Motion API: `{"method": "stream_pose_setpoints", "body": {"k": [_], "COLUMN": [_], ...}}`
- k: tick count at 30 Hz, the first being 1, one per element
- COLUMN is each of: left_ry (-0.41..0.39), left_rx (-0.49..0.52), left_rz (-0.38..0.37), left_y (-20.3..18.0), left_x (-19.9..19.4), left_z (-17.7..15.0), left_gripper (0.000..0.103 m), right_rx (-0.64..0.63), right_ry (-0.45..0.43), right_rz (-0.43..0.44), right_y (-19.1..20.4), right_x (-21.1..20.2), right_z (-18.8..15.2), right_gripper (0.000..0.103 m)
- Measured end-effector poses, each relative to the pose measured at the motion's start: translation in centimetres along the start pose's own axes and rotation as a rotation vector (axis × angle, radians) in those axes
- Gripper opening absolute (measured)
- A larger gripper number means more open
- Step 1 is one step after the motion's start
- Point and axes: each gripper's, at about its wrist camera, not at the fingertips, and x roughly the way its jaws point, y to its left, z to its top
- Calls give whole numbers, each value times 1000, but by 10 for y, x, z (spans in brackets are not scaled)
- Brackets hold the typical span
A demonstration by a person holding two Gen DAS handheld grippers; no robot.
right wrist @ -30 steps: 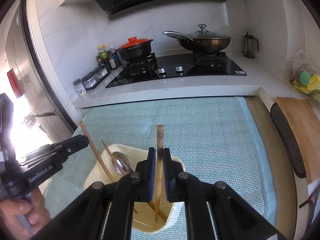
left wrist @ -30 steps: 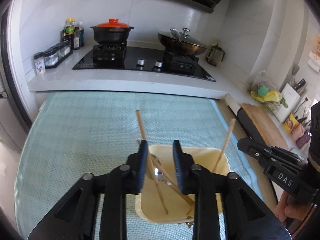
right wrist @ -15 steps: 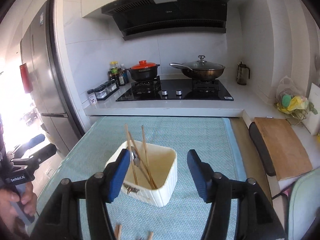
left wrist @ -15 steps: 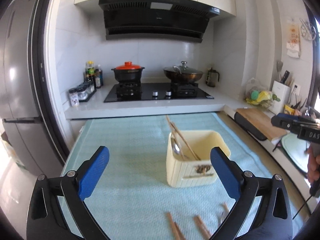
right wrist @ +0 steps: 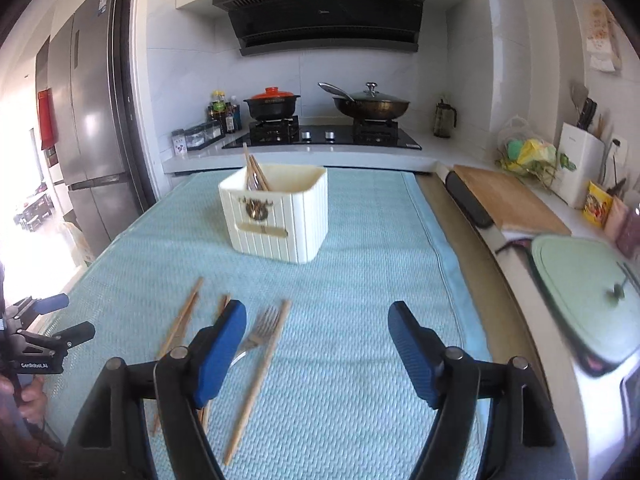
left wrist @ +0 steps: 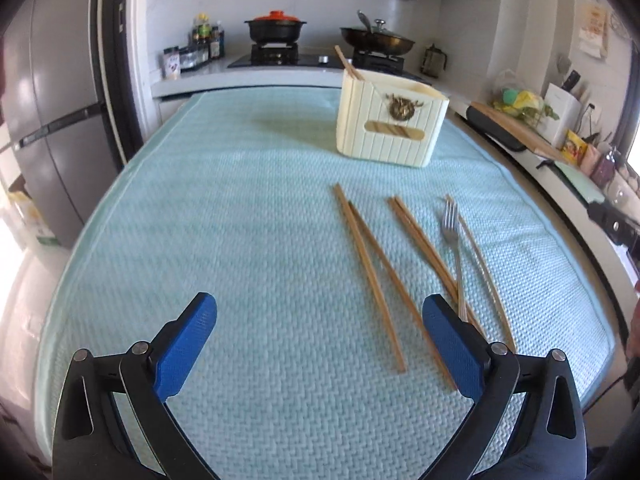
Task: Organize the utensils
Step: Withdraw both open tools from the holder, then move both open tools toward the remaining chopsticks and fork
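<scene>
1. Left wrist view, count: one cream ribbed plastic utensil holder (left wrist: 390, 120), one silver metal fork (left wrist: 454, 240) and several loose wooden chopsticks (left wrist: 370, 276) lie on the counter's light blue woven mat (left wrist: 208, 216). Five loose sticks can be counted, though the rightmost ones are thin and partly overlapped by the fork. At least one further chopstick stands in the holder's left corner.

2. Left wrist view, tongs: the left tongs (left wrist: 318, 340) stand wide, with nothing between the blue pads (left wrist: 184, 344); they have just been opening. The gap frames bare mat.

3. Left wrist view, position: the loose chopsticks and fork lie ahead and to the right of the gap. The near ends of two chopsticks and the fork handle pass just beside or behind the right pad. The holder stands well beyond, toward the stove.

4. Right wrist view, count: the same holder (right wrist: 280, 216) shows upright chopsticks and a metal utensil in its left corner; their exact number cannot be told. On the mat lie one fork (right wrist: 260, 330) and at least three visible chopsticks (right wrist: 258, 384), partly hidden by the tongs.

5. Right wrist view, tongs: the right tongs (right wrist: 316, 350) stand fairly wide and hold nothing; they have just been opening.

6. Right wrist view, position: the fork and loose chopsticks lie at the left pad and leftward of it, outside the gap. The holder stands beyond, left of centre. The left tongs (right wrist: 60, 318) appear at the far left edge.
</scene>
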Motion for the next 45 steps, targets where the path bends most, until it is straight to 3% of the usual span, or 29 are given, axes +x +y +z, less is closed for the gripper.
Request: {"method": "stream_pose_setpoints", "body": {"k": [4,10,29,39,45], "left_ry": [54,63,100,139,171], "left_rx": [-101,-25,16,33,69], "left_rz": [-27,55,102,115,150], "left_y": [5,-11,-17,-16,-19], "left_x": [10,19,53,70,82], "left_z": [-21,-26,-5,-3,-4], "left_gripper": [102,102,102,102,102], "right_rx": [11,-18,12,-7,-44], "right_ry": [60,95,140,196,236], "right_rz": [12,32,78,87,102], "right_y": [11,27,37,41,47], "right_x": [5,6,51,74,88], "right_z": [-55,-84,-68,-64,-63], "right_gripper": [75,75,75,53,52]}}
